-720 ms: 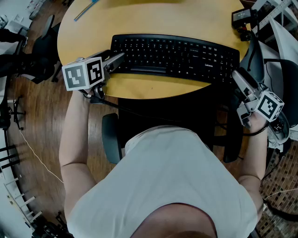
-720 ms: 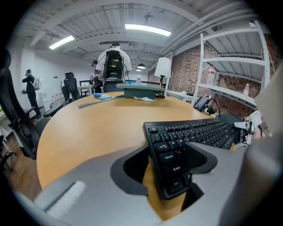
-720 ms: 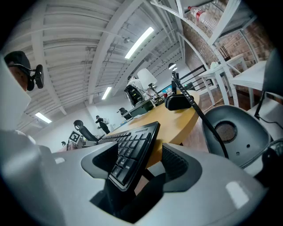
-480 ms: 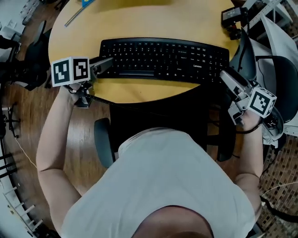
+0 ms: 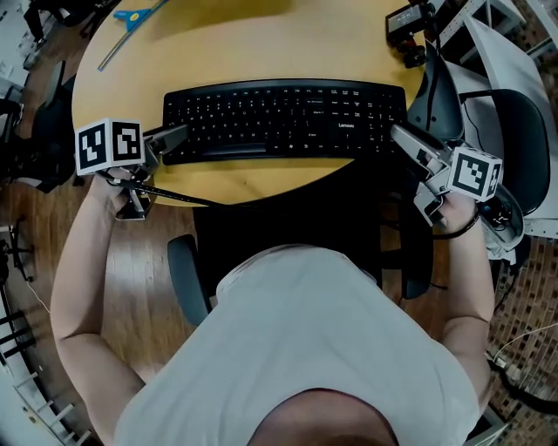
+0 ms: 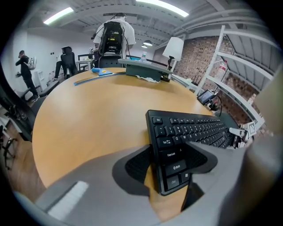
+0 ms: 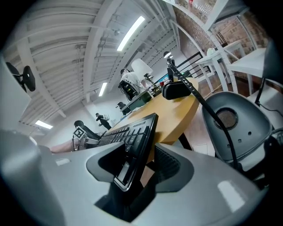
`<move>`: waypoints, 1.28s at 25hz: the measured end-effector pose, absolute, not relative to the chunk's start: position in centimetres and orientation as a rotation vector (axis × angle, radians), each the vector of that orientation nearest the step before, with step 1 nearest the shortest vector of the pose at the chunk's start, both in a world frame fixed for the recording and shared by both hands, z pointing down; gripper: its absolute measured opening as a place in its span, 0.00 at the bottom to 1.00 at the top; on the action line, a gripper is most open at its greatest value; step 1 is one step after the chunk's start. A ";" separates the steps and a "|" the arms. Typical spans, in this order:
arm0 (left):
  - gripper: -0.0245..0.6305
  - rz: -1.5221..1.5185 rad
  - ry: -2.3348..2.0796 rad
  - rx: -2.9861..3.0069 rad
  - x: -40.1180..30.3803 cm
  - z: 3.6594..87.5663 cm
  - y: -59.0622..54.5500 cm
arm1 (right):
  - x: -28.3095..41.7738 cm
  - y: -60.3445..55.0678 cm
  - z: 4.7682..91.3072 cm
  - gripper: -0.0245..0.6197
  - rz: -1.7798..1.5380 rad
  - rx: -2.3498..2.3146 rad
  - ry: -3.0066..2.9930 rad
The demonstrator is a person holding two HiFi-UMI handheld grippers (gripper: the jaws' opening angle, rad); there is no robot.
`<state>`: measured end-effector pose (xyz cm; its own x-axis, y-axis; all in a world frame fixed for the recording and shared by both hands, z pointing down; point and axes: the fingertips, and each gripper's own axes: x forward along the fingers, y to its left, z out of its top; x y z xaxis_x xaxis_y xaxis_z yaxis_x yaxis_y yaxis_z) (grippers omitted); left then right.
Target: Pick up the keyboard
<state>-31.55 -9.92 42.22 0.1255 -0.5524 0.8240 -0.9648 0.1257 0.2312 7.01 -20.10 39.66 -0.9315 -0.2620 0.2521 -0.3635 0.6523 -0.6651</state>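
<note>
Honestly not much has changed at the business end. The whole scene has slid toward the left of the head view and turned a touch, so the keyboard [image 5: 283, 118] now reads pretty much level across the upper middle of the frame instead of dipping at its right end. The round table [image 5: 261, 39] and the blue tool [image 5: 131, 13] at upper left slid along with it, so I'd put most of that down to the head camera moving, not the keyboard. Both grippers have kept their spots on it: the left gripper [image 5: 179, 135] is at the left end and the right gripper [image 5: 397, 132] at the right end, which sits right at the table's near edge. In the left gripper view one pad [image 6: 135, 165] is up against the side of that end and the other lies over the keys by Caps Lock, so it's clamped on the keyboard as far as I can see. The right gripper view shows the right end edge-on, pinched between key side and underside. Can't tell if it has left the table yet. My read: the grab is set and the lift is what's left.
</note>
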 end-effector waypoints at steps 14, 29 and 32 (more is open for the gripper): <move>0.91 0.428 -1.470 1.539 -30.5 41.7 -10.4 | 7.8 -20.6 37.0 0.29 1.116 0.492 -2.804; 0.88 0.239 -1.637 1.717 -30.2 34.9 -11.9 | 7.6 -21.9 30.5 0.29 0.940 0.514 -2.934; 0.88 0.188 -1.663 1.728 -30.3 34.7 -11.4 | 7.7 -22.0 30.2 0.29 0.918 0.534 -2.936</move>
